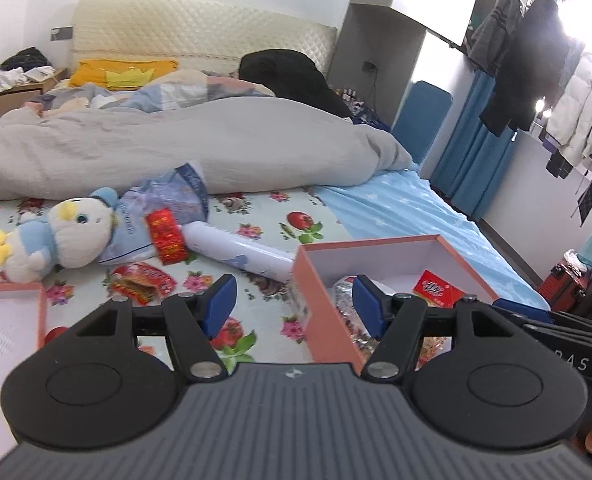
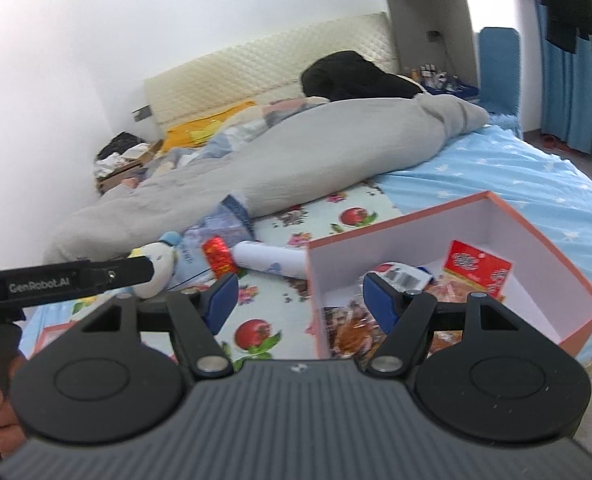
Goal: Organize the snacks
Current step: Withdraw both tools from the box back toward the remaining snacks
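Note:
An orange box [image 1: 324,280] [image 2: 544,240] with a white inside lies open on the bed and holds several snack packets, among them a red pack [image 1: 436,290] [image 2: 476,268]. Left of it on the flowered sheet lie a red snack packet [image 1: 141,282], a red-wrapped roll [image 1: 165,236] [image 2: 219,258] and a white tube [image 1: 239,250] [image 2: 269,260]. My left gripper [image 1: 293,300] hangs open over the box's left wall, nothing between its blue pads. My right gripper [image 2: 298,300] is also open and empty above that same wall.
A plush duck [image 1: 51,236] [image 2: 157,266] lies left of the snacks beside a bluish plastic bag [image 1: 167,200]. A grey duvet [image 1: 175,148] covers the far bed. The box lid [image 1: 7,316] lies at the left. Clothes hang on a rack [image 1: 544,80] to the right.

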Available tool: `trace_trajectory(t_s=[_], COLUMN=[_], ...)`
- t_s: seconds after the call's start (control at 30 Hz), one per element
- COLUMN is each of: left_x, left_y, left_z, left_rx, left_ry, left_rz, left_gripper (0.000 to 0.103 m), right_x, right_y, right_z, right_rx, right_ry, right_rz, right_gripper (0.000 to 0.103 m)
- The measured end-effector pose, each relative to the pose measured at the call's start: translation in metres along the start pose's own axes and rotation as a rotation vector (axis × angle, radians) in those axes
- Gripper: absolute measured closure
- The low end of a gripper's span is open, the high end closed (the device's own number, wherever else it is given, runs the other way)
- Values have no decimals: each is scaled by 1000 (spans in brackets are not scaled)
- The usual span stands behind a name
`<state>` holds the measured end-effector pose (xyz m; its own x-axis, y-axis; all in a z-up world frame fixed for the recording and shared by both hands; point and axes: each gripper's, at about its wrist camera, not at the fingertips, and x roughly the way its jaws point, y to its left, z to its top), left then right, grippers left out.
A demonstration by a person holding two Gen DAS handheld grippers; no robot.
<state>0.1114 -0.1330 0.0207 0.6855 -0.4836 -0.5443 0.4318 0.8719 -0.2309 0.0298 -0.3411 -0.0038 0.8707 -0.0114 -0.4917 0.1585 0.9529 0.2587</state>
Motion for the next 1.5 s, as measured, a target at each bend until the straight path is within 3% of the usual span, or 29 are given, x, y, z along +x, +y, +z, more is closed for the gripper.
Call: trace_trajectory(t_s=[0.17,0.77,1.5], left_x=[-23,-62,-41], left_y=[21,57,98], left_z=[-17,-69,-102], left_rx=[-36,-110,-162], left_ry=[-49,-49,6], left_rz=[47,142,164], left_gripper=[34,34,34], right_x=[0,-5,18], right_y=[19,65,74], right_z=[-10,-42,-77], right_rx=[-25,-101,-100], right_ry=[6,18,75], right_rz=[42,152,168], right_gripper=[32,32,32])
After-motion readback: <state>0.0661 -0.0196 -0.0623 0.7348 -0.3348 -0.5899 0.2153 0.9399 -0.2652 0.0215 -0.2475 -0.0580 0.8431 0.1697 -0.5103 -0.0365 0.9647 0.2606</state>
